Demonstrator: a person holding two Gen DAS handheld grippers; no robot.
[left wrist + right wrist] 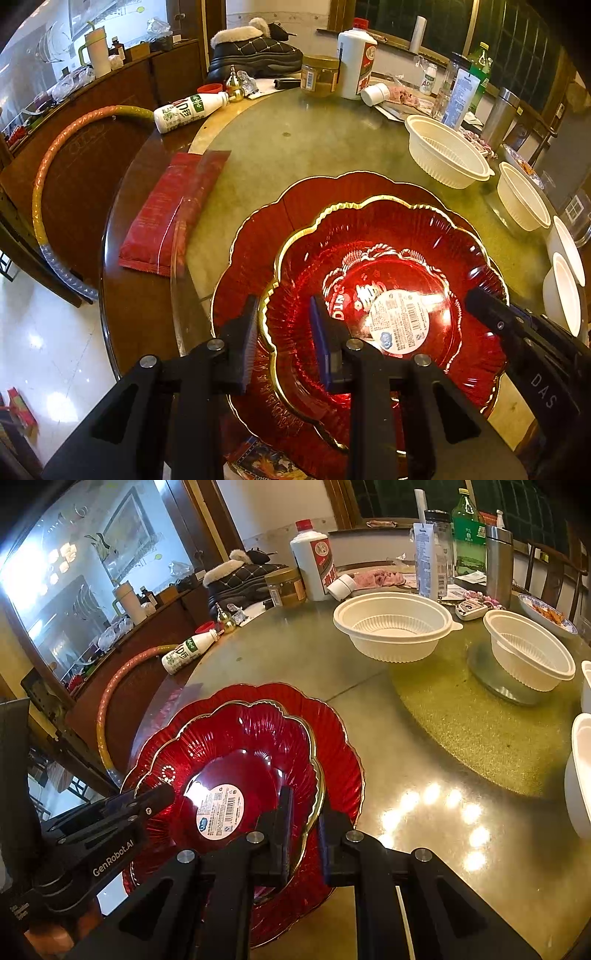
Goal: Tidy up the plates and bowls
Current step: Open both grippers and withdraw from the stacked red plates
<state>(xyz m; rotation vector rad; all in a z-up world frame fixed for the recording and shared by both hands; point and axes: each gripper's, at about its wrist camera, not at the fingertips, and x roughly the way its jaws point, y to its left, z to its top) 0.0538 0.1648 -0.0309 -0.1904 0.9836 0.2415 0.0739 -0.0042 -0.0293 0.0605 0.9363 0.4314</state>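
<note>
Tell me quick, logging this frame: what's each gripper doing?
Left gripper: jaws straddle the rim of the smaller red plate, partly closed.
Right gripper: closed on that plate's opposite rim.

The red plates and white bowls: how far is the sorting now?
Done: the smaller red plate sits on the larger red plate. In hand: the left claw and right claw each straddle the smaller plate's rim, on opposite sides; whether they clamp it is unclear. Left: two white plastic bowls stand apart, unstacked, and more white bowls wait at the table edge.
</note>
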